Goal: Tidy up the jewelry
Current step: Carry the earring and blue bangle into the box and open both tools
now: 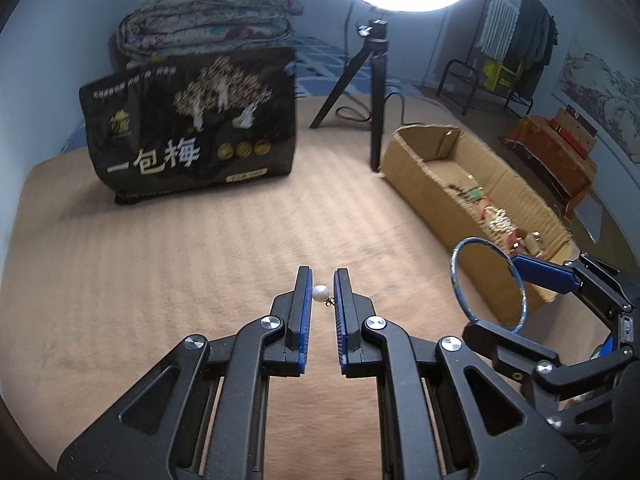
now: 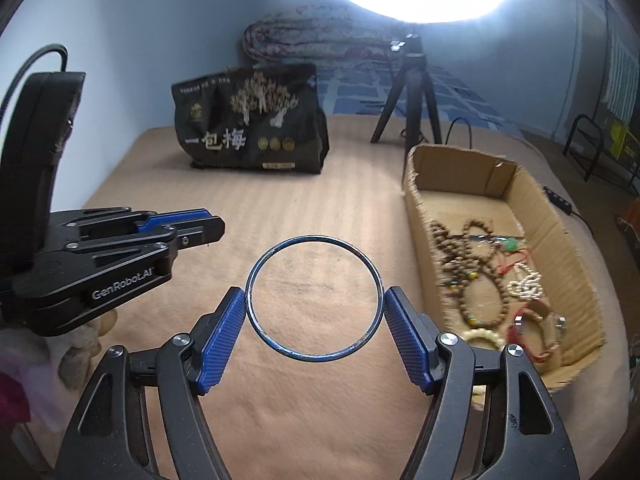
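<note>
A small white pearl earring (image 1: 320,293) with a gold hook sits between the blue pads of my left gripper (image 1: 322,278), which is shut on it above the beige blanket (image 1: 160,260). My right gripper (image 2: 315,296) is shut on a thin blue bangle (image 2: 314,238), its pads pressing the ring's left and right sides. In the left wrist view the same bangle (image 1: 456,280) and right gripper (image 1: 491,294) show at the right, near the front end of the cardboard box (image 1: 424,152). My left gripper (image 2: 216,222) appears at the left of the right wrist view.
The open cardboard box (image 2: 460,172) at the right holds several bead bracelets (image 2: 480,296) and other jewelry. A black printed bag (image 1: 192,132) stands at the back, a folded quilt (image 1: 208,16) behind it. A tripod (image 1: 374,80) with a ring light stands behind the box.
</note>
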`<action>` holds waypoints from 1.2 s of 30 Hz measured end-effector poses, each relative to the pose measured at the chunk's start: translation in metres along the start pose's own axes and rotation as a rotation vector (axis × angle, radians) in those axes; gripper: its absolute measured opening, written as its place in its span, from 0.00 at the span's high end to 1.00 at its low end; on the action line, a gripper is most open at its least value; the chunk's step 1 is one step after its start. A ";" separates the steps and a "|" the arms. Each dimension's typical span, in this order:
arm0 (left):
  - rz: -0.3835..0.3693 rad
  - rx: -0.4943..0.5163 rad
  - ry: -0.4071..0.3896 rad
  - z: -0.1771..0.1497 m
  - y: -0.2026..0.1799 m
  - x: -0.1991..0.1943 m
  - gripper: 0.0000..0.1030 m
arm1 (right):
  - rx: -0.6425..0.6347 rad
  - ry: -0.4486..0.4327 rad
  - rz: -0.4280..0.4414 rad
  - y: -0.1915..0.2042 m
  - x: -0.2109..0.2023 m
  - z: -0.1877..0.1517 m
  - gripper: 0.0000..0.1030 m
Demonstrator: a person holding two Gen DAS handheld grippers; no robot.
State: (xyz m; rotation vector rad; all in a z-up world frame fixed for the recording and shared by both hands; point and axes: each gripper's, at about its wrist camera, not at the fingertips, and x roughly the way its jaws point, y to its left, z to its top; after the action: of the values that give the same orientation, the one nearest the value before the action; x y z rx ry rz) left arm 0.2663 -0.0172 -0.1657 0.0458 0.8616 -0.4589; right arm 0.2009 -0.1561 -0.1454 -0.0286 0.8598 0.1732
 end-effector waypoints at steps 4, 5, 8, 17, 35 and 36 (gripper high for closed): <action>-0.018 0.007 -0.017 0.008 -0.020 -0.009 0.91 | -0.005 -0.021 -0.003 -0.018 -0.027 0.001 0.31; -0.022 0.009 -0.019 0.010 -0.025 -0.011 0.91 | -0.006 -0.027 -0.009 -0.022 -0.033 0.001 0.31; -0.034 0.020 -0.028 0.015 -0.041 -0.016 0.91 | 0.002 -0.038 -0.020 -0.038 -0.047 0.003 0.31; -0.070 0.034 -0.046 0.035 -0.086 -0.011 0.91 | 0.021 -0.044 -0.040 -0.080 -0.068 0.010 0.31; -0.075 0.049 -0.063 0.091 -0.132 0.032 0.91 | 0.060 -0.013 -0.088 -0.149 -0.053 0.018 0.31; -0.075 0.047 -0.062 0.093 -0.133 0.035 0.91 | 0.063 -0.011 -0.091 -0.152 -0.052 0.017 0.31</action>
State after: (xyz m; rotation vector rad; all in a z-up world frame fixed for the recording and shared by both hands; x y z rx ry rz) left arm 0.2987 -0.1704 -0.1118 0.0426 0.7935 -0.5479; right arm 0.2058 -0.3116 -0.1018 -0.0073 0.8513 0.0611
